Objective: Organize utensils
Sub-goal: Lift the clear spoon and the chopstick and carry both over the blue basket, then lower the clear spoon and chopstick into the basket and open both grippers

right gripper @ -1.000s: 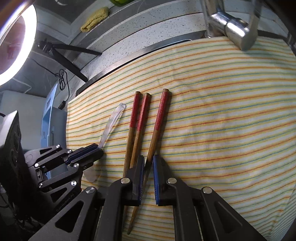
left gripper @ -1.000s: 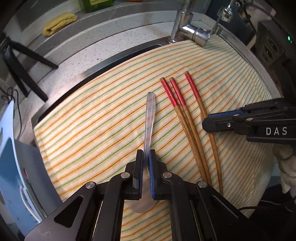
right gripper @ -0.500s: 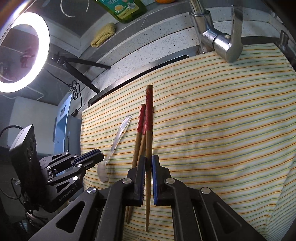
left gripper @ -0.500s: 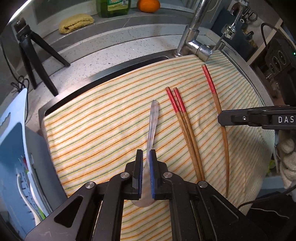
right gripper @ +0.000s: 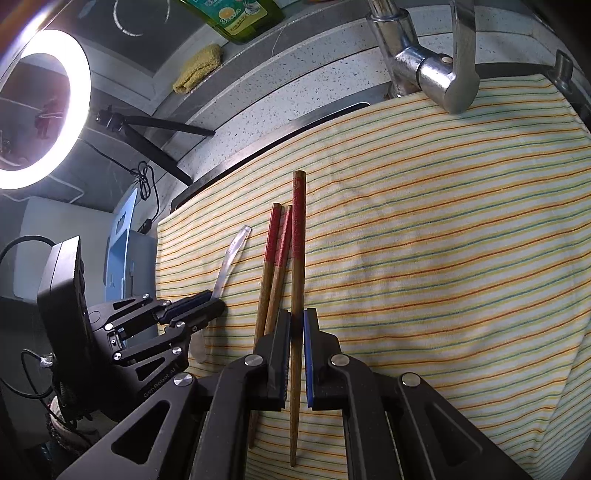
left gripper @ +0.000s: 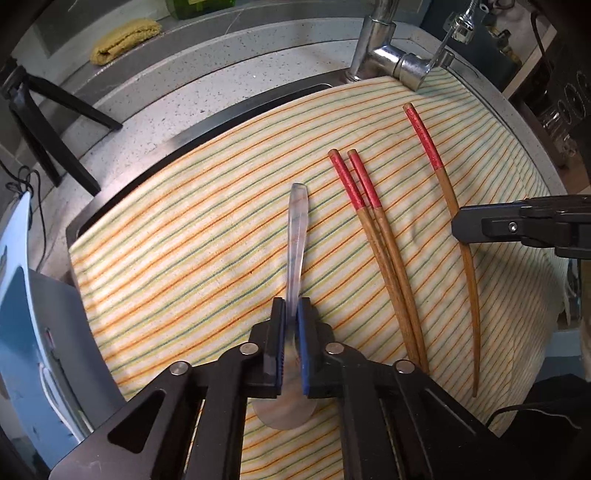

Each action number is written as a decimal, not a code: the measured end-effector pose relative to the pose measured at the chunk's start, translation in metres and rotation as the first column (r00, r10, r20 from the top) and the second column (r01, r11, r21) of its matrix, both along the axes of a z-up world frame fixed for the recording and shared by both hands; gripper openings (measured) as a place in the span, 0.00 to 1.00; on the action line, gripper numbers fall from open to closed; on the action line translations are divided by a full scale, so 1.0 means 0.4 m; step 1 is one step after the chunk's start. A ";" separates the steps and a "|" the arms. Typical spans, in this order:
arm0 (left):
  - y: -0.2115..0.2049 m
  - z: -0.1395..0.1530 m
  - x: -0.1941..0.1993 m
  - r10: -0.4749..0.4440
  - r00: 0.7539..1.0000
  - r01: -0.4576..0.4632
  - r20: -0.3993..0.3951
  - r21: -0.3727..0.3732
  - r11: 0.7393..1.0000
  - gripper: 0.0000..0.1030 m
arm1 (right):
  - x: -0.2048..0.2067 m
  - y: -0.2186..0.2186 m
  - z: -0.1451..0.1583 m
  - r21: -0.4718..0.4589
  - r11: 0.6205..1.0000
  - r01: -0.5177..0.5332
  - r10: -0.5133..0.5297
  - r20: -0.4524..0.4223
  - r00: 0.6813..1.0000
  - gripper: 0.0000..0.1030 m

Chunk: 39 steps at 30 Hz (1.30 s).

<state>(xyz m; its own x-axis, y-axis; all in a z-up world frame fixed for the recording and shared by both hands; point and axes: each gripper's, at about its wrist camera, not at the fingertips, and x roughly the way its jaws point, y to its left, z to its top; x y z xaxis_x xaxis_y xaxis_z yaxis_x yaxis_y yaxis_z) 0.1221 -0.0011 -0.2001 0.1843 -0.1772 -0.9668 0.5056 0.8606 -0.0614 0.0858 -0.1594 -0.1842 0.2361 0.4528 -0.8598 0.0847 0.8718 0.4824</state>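
My left gripper (left gripper: 291, 312) is shut on a clear plastic spoon (left gripper: 297, 236), its handle pointing away over the striped cloth (left gripper: 184, 236). My right gripper (right gripper: 296, 325) is shut on one red-topped wooden chopstick (right gripper: 297, 236) and holds it above the cloth. Two more red-topped chopsticks (left gripper: 373, 229) lie side by side on the cloth between the spoon and the held chopstick (left gripper: 443, 184). The right gripper (left gripper: 458, 225) shows at the right edge of the left wrist view. The left gripper (right gripper: 218, 304) and the spoon (right gripper: 231, 258) show at the left of the right wrist view.
The striped cloth covers a sink below a chrome faucet (left gripper: 388, 55). A speckled counter (left gripper: 221, 88) runs behind, with a yellow sponge (left gripper: 125, 38), a green bottle (right gripper: 236, 16) and a black tripod (left gripper: 44, 122). A blue rack (left gripper: 26, 314) stands left. A ring light (right gripper: 40, 110) glows.
My right gripper has lifted its chopstick off the cloth and swung it apart from the other two. My left gripper stays shut on the spoon, raised a little.
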 end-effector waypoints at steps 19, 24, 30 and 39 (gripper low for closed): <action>0.129 0.186 -0.090 0.120 0.989 -0.104 0.085 -0.171 0.980 0.04 | 0.035 0.102 0.111 0.090 0.993 -0.073 0.066 0.080 0.995 0.06; 0.210 0.248 -0.117 0.176 0.976 -0.152 0.129 -0.175 0.973 0.04 | 0.055 0.203 0.172 0.133 0.980 -0.148 0.131 0.130 0.983 0.06; 0.349 0.275 -0.141 0.284 0.946 -0.261 0.156 -0.154 0.953 0.04 | 0.077 0.360 0.210 0.173 0.955 -0.242 0.215 0.165 0.963 0.06; 0.494 0.230 -0.165 0.413 0.903 -0.397 0.117 -0.140 0.907 0.04 | 0.108 0.573 0.163 0.179 0.929 -0.323 0.304 0.125 0.944 0.06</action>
